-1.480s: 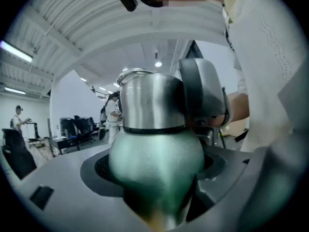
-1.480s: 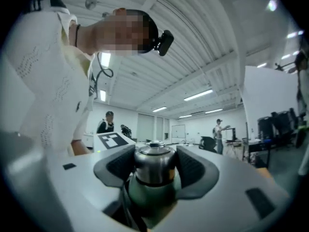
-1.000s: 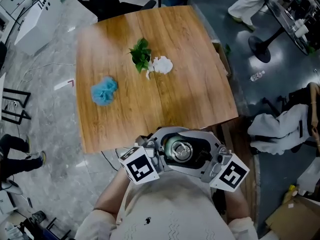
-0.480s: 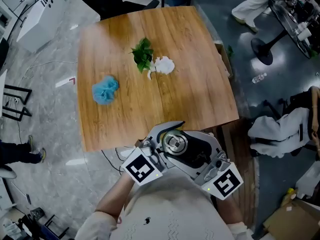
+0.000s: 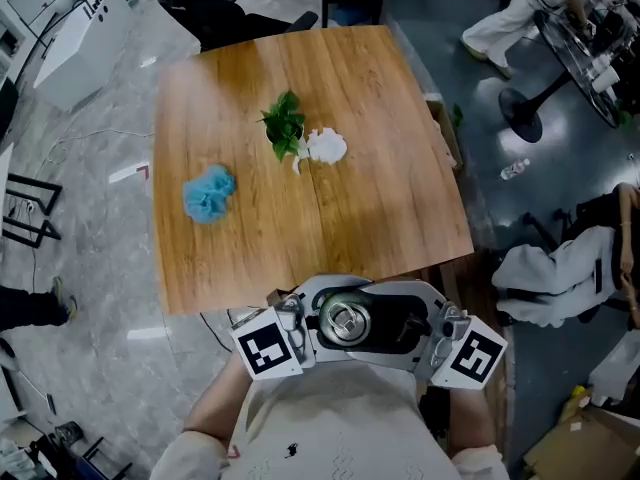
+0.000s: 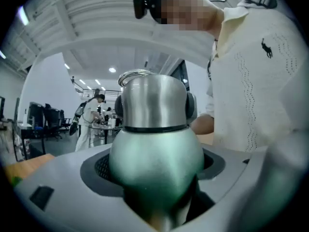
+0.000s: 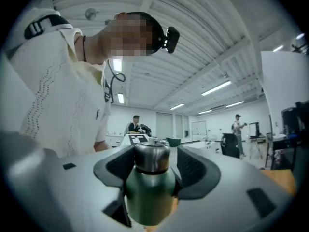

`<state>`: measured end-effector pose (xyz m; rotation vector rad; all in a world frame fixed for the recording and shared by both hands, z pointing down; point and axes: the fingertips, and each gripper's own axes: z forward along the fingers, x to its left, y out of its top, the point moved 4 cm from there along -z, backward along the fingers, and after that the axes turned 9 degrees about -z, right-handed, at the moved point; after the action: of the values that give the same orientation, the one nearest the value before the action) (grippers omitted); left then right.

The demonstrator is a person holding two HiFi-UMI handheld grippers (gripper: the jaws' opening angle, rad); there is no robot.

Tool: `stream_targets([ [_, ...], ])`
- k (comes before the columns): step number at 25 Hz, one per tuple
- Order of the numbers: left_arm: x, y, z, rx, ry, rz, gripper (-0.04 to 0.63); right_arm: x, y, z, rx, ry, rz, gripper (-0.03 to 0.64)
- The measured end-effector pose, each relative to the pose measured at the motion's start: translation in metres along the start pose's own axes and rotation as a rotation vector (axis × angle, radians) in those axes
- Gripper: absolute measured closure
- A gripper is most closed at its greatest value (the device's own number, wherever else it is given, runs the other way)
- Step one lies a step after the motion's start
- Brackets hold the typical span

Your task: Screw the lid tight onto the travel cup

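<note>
In the head view I look down on the steel lid (image 5: 346, 320) of the travel cup, held close to the person's chest just off the table's near edge. The left gripper (image 5: 318, 324) and the right gripper (image 5: 392, 322) meet around it from either side. In the left gripper view the green cup (image 6: 155, 156) fills the space between the jaws, and the left gripper (image 6: 154, 182) is shut on its body. In the right gripper view the dark pads (image 7: 194, 170) flank the lid (image 7: 152, 157), with the right gripper (image 7: 152, 164) shut on it. The cup's base is hidden.
A wooden table (image 5: 380, 208) lies ahead with a green sprig (image 5: 283, 121), a white lump (image 5: 325, 146) and a blue fluffy ball (image 5: 207, 194). A white cloth (image 5: 560, 268) is draped on a chair at right. People stand in the background.
The two grippers and the cup have shifted slightly towards the person. The right gripper's marker cube has swung from lower down back up, so the pair now sits level.
</note>
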<state>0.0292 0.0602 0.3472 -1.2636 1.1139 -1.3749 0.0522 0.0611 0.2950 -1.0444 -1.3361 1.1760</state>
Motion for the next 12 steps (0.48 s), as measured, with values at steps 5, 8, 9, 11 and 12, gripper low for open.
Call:
stream_targets([
  [5,0.011,0.009,0.005,-0.057,0.084,0.024,0.190,-0.008,0.004,0.006,-0.039,-0.039,-0.017,0.357],
  [8,0.038,0.013,-0.005,-0.087,0.280,0.030,0.190,-0.022,0.002,0.009,-0.024,-0.245,-0.052,0.371],
  [9,0.048,0.013,-0.010,-0.082,0.357,0.022,0.190,-0.027,0.001,0.011,-0.013,-0.317,-0.065,0.377],
  [11,0.064,0.011,-0.018,-0.065,0.481,-0.003,0.190,-0.033,-0.003,0.017,0.021,-0.438,-0.081,0.388],
  [12,0.069,0.010,-0.020,-0.061,0.505,-0.007,0.190,-0.033,-0.007,0.019,0.042,-0.470,-0.079,0.390],
])
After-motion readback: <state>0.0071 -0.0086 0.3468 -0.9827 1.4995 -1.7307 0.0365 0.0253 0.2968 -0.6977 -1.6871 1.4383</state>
